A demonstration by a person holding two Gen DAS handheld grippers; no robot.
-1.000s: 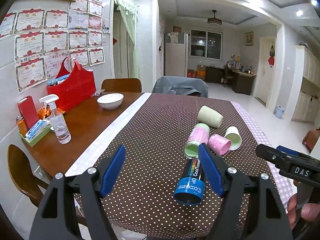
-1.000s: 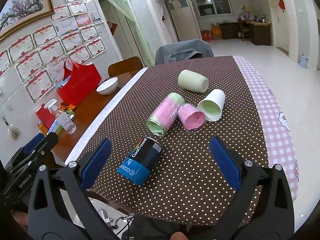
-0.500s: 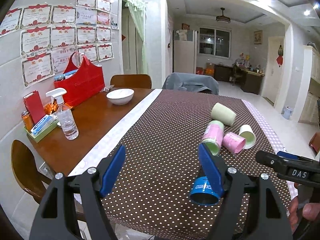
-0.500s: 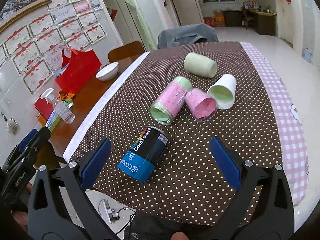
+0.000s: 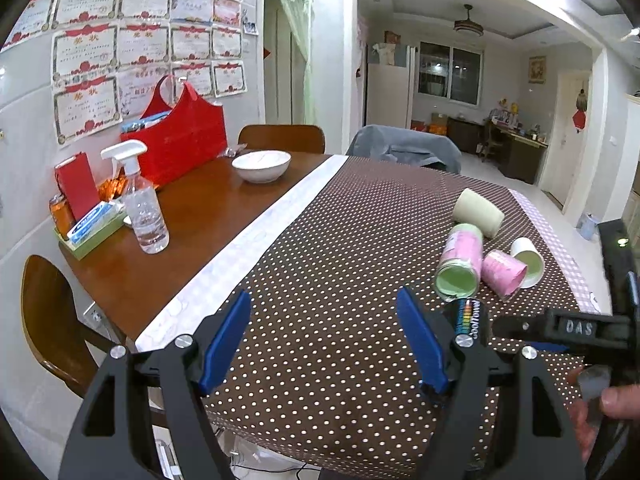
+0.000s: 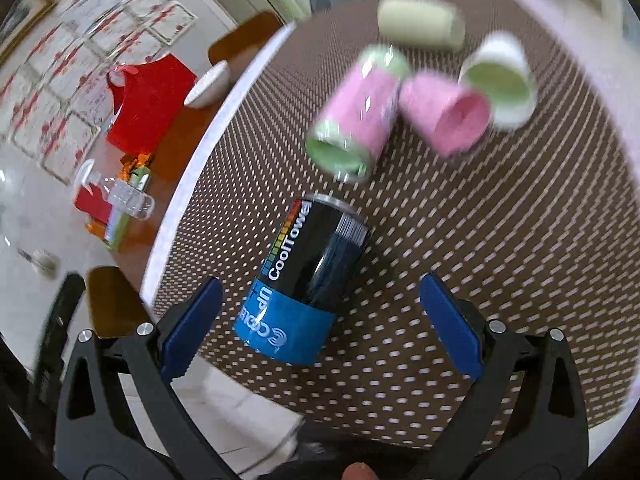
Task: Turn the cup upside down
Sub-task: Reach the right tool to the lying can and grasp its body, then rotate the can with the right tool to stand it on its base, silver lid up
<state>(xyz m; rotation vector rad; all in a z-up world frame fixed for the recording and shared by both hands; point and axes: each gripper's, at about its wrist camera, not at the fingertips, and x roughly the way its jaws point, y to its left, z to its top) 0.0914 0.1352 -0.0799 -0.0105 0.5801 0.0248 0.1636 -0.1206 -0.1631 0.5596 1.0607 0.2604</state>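
The right tongs (image 6: 316, 330) hang with blades apart around the blue end of the black-and-blue CoolTowel cup (image 6: 302, 280), lying on its side near the tabletop (image 6: 500, 248) edge; squeeze mid-body, then rotate so the mouth faces down. Beyond this cup lie the green-mouthed pink cup (image 6: 360, 114), seemingly empty, and the pink paper cup (image 6: 448, 114). The left tongs (image 5: 324, 338) are apart too, holding nothing beside it.

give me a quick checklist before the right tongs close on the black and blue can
1. Right tongs open: ok, both blue pads wide apart.
2. Can between the pads: ok, its blue end sits between them, no contact yet.
3. Can lying on its side on the cloth: ok.
4. Room around the can: ok, the pink and green cup lies just beyond its far end, apart.
5. Left tongs out of the way: cannot tell, open, with the can right behind their right pad.
6. View sharp enough to aim: not ok, right wrist view is motion-blurred.
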